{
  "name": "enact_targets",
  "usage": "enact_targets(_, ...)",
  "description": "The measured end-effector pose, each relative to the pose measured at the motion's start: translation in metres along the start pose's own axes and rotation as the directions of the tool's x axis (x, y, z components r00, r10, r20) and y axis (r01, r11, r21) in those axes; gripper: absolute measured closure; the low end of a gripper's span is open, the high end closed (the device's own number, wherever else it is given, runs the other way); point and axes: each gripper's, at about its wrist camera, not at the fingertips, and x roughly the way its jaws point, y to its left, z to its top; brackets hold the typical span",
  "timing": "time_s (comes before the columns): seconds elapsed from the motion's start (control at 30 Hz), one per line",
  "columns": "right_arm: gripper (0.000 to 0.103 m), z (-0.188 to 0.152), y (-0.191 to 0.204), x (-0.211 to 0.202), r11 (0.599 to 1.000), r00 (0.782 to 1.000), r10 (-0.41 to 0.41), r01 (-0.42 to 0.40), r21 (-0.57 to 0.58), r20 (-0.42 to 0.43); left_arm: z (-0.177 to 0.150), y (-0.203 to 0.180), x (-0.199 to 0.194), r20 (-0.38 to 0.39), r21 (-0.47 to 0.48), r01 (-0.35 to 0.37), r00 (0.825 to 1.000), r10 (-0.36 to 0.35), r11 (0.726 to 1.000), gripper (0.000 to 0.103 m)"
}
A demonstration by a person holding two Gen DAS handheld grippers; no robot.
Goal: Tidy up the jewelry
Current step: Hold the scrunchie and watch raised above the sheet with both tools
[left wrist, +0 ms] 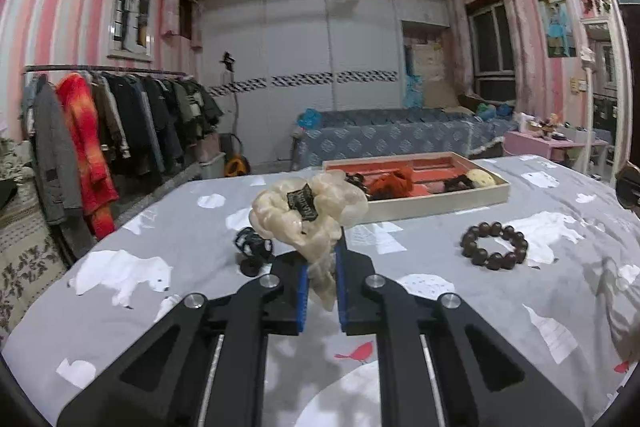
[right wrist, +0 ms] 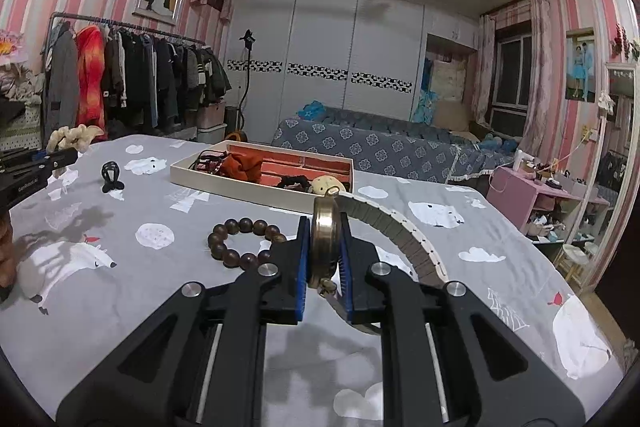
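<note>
My left gripper [left wrist: 321,255] is shut on a cream scrunchie [left wrist: 308,215] with a black label, held above the bed; it also shows at the left edge of the right wrist view [right wrist: 72,138]. My right gripper [right wrist: 325,239] is shut on a brass-cased wristwatch [right wrist: 326,243] whose grey link band [right wrist: 408,239] arcs to the right. A jewelry tray [left wrist: 436,205] with an orange lining lies ahead on the bed and holds an orange scrunchie [left wrist: 394,183], dark hair ties and a round pale item. It also shows in the right wrist view [right wrist: 240,187].
A dark wooden bead bracelet [left wrist: 494,245] [right wrist: 244,241] and a black hair claw [left wrist: 252,249] [right wrist: 111,177] lie on the grey polar-bear bedsheet [left wrist: 160,299]. A clothes rack [left wrist: 100,131] stands left, a blue sofa [left wrist: 392,135] behind, a pink table [right wrist: 532,195] right.
</note>
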Motion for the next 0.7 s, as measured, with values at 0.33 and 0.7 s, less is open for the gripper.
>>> enact_targets(0.33, 0.089, 0.0, -0.006, 0.003, 0.999, 1.0, 0.013, -0.013, 0.034, -0.013, -0.001, 0.009, 0.005, -0.02, -0.049, 0.012, 1.0, -0.013, 0.999, 0.092)
enact_targets(0.7, 0.088, 0.0, -0.003, 0.004, 1.0, 1.0, 0.017, -0.017, 0.021, -0.011, -0.001, 0.01, 0.003, -0.02, -0.06, 0.01, 1.0, -0.011, 0.998, 0.091)
